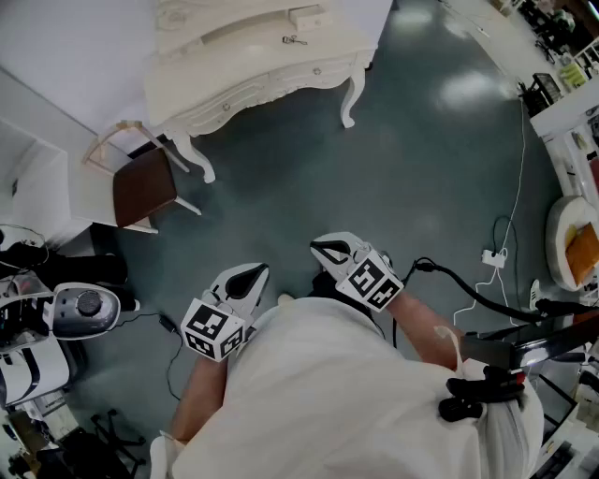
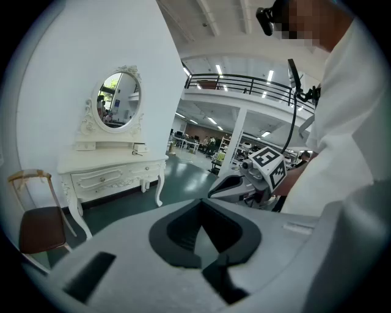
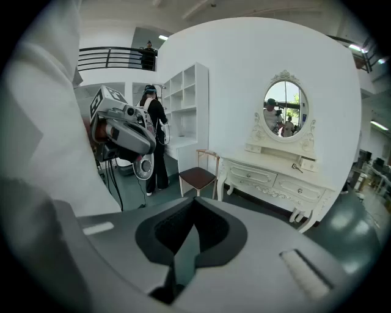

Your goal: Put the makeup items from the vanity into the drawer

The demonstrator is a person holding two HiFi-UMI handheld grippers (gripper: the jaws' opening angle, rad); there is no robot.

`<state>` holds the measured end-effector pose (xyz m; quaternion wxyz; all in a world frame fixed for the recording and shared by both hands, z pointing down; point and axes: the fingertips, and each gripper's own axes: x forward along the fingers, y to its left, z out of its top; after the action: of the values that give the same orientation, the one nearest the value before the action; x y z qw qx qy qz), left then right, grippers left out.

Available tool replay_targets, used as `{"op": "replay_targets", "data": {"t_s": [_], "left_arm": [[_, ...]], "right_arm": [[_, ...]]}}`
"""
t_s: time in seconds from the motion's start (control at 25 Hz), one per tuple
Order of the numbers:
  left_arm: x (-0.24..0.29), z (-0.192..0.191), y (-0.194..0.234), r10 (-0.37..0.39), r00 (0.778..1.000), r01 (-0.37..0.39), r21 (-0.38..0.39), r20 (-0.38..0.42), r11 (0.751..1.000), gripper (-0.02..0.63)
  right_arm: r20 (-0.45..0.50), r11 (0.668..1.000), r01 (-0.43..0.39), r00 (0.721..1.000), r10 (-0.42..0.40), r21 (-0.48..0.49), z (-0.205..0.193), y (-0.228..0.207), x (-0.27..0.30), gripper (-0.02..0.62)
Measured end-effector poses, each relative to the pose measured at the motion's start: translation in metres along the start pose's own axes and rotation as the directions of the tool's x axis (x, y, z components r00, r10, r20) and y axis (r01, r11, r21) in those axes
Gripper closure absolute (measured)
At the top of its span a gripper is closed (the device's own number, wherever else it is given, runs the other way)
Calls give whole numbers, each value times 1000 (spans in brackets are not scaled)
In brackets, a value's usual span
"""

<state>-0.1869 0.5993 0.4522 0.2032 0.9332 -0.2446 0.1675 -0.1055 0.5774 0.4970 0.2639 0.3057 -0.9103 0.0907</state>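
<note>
While the person stands well back from the counter (image 1: 271, 70), both tools hang in close against the white shirt (image 1: 356, 402). The left tool (image 1: 243, 279) points out over the dark green floor (image 1: 421, 159), its jaws pressed together, nothing between them. The right tool (image 1: 337, 251) sits just beside it, jaws likewise closed on nothing, aimed toward the same pale, carved piece of furniture.

Over on the counter lies a small dark item (image 1: 294, 39), too small to tell what it is, resting on the top near a little white box (image 1: 312, 19) at the back. An oval mirror (image 3: 285, 109) rises above it against the white wall. Below the top, the drawers (image 3: 299, 191) show their fronts flush and shut, knobs facing out. A chair (image 1: 145, 185) with a brown seat and a light wooden frame stands just off the counter's end, close to the wall. Cables trail across the floor at the person's right side.
</note>
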Motion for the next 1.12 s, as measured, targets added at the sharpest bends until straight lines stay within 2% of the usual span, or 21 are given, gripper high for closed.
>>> {"op": "replay_targets", "data": {"t_s": [0.24,0.44,0.84,0.96,1.12], "left_arm": [[-9,-18,-2,-26,1000,26,1,-16,1000,606],[4,-11,2,-31,999,31,2,-8,1000,606],[79,44,25,5,1000,-5,8,-3,1000,606],[115,70,33,19,1000,-19,15,-7,1000,605],[163,101,46,32,999,-32,13,-16,999,606]], "right_arm": [[-10,1000,17,1000,-17,24,-8,22,0,595],[-19,999,24,1000,-23,21,-10,9,-2,595],[26,999,32,999,-32,30,-4,-99,-9,594],[36,1000,19,999,-20,20,-2,-144,-12,558],[31,1000,6,1000,-6,13,-4,-201,-15,558]]}}
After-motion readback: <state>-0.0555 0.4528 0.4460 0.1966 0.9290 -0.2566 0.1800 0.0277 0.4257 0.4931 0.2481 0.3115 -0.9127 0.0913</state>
